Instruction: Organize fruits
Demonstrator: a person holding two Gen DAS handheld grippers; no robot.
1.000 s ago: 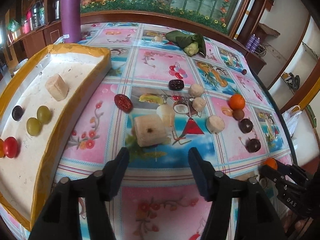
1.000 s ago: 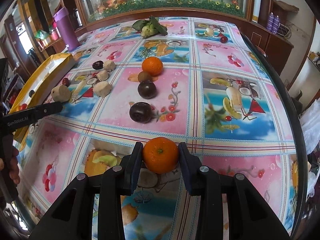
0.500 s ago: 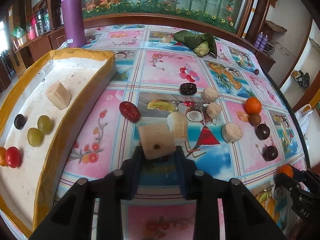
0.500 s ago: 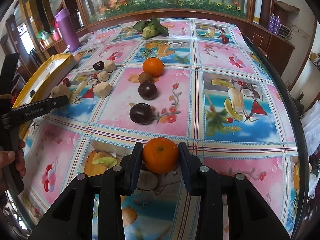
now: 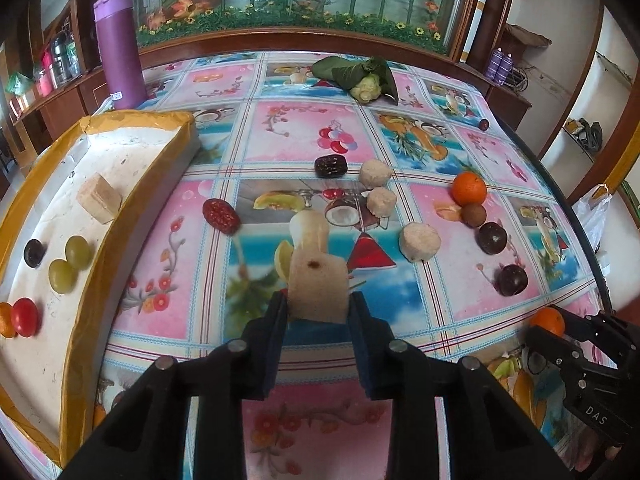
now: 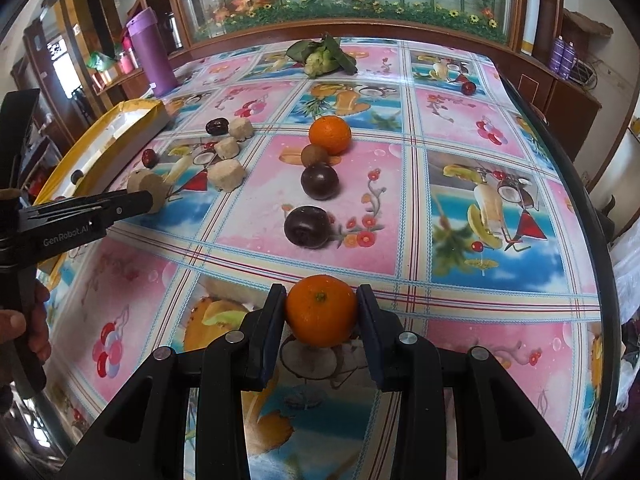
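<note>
My left gripper (image 5: 318, 304) is shut on a pale beige chunk of fruit (image 5: 318, 290), held just above the patterned tablecloth. A white tray with a yellow rim (image 5: 96, 216) lies to its left and holds another beige chunk (image 5: 99, 197), two green grapes (image 5: 70, 264), a dark grape and a red tomato (image 5: 25, 317). My right gripper (image 6: 321, 314) is shut on an orange (image 6: 321, 310) near the table's front. In the right wrist view the left gripper (image 6: 150, 200) shows at the left with the chunk in its fingers.
On the cloth lie three beige chunks (image 5: 419, 241), a red date (image 5: 221, 216), a dark date (image 5: 330, 165), a second orange (image 6: 330, 135), a small brown fruit (image 6: 314, 155) and two dark plums (image 6: 308, 227). A purple flask (image 5: 119, 48) and leafy greens (image 5: 362, 76) stand at the back.
My left gripper moved forward over the beige chunk, shut on it and lifted it slightly off the cloth. The right gripper kept still with the orange.
</note>
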